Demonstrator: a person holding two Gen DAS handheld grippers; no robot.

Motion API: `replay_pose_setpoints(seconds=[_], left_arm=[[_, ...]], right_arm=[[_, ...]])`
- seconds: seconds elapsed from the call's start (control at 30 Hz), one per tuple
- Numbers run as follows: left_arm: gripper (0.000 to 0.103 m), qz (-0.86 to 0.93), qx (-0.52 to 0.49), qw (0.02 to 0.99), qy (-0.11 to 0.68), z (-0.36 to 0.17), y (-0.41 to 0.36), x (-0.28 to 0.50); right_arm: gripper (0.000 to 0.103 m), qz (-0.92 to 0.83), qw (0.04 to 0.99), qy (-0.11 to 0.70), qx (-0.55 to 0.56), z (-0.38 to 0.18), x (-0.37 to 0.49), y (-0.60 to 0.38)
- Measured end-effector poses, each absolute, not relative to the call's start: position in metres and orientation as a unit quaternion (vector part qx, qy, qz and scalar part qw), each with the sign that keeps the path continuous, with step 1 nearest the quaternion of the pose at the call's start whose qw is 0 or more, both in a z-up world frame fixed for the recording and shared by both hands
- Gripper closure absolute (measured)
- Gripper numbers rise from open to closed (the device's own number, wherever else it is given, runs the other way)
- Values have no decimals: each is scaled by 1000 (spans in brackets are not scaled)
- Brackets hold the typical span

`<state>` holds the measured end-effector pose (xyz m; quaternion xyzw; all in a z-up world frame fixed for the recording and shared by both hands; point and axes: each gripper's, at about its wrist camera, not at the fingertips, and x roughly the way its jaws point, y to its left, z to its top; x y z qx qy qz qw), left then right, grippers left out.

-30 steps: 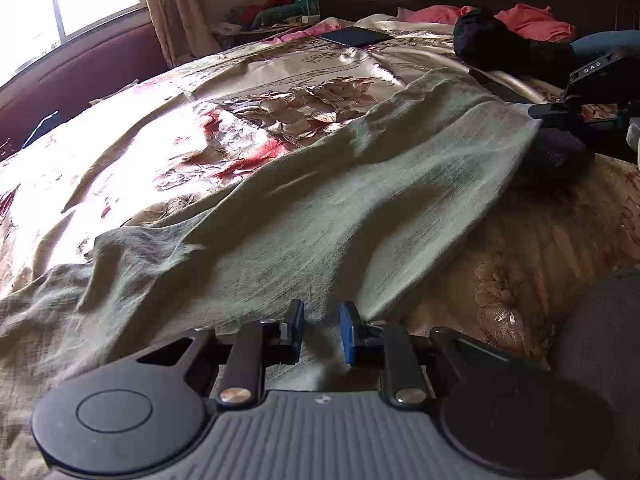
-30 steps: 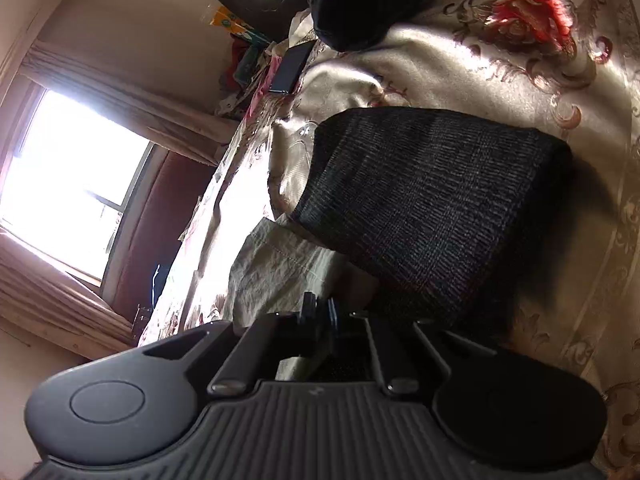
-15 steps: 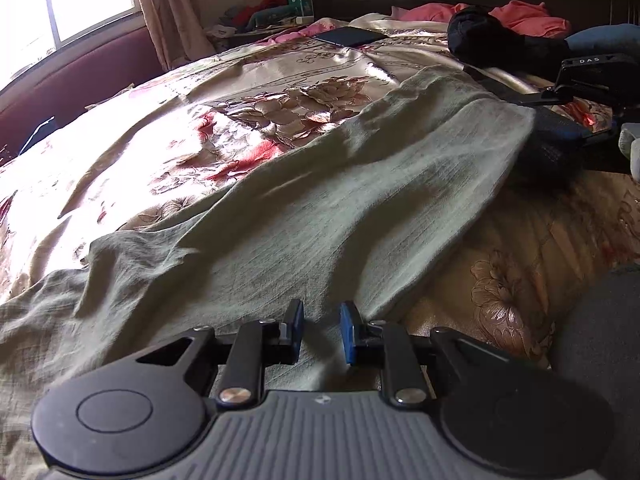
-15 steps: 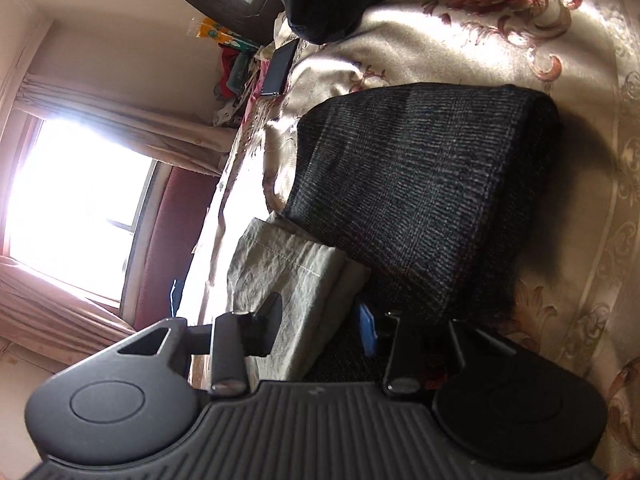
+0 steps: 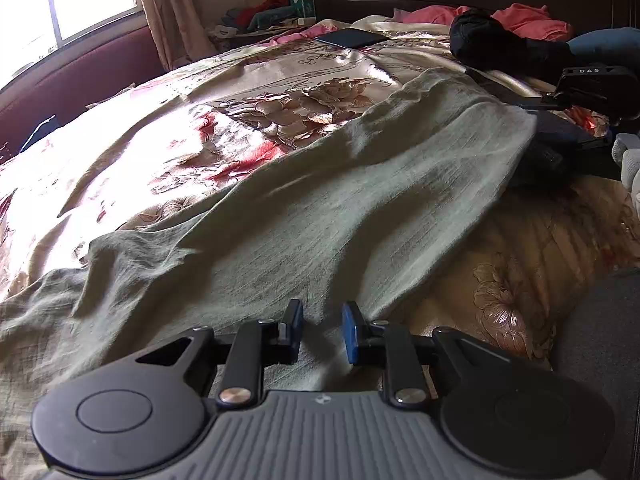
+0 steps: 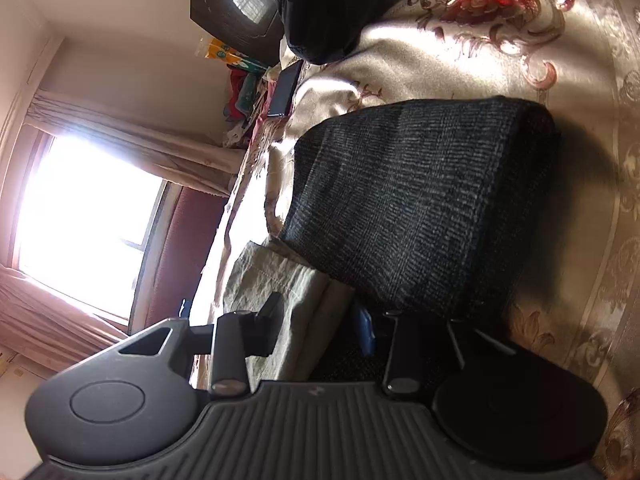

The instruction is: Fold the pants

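Note:
Pale green pants lie stretched out on the floral bed, running from the near left to the far right. My left gripper is open just above the pants' near edge and holds nothing. My right gripper is open at the pants' far end; the folded green cloth lies between its fingers, not clamped. The right gripper also shows at the far right of the left wrist view.
A dark folded knit garment lies right beside the pants' far end. A black bundle, a dark tablet and pink clothes lie near the headboard. A window and a maroon bench are on the left.
My right gripper has opened and let go of the pants' end, which now rests next to the dark garment. My left gripper has stayed open in place.

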<state>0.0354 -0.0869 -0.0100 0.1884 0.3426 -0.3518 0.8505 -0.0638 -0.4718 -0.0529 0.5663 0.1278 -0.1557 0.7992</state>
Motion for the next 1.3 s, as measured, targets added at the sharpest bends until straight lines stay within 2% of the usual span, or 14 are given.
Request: replay_pose_setpoints(seconds=[0.37, 0.63, 0.77, 0.93, 1.13, 1.3], left_arm=[[67, -353, 187, 850, 343, -11, -89, 37], [67, -350, 189, 850, 344, -11, -92, 38], [67, -352, 197, 849, 343, -12, -95, 38], [65, -350, 209, 847, 343, -12, -99, 38], [65, -342, 219, 847, 342, -11, -102, 36], [64, -339, 227, 845, 345, -9, -105, 35]], right_arm=[[64, -105, 776, 132, 608, -67, -75, -473], [64, -55, 763, 86, 639, -82, -82, -478], [68, -80, 773, 95, 622, -84, -87, -481], [61, -59, 775, 98, 621, -79, -80, -477], [63, -32, 748, 93, 657, -89, -85, -474], [61, -7, 743, 61, 666, -89, -74, -475]])
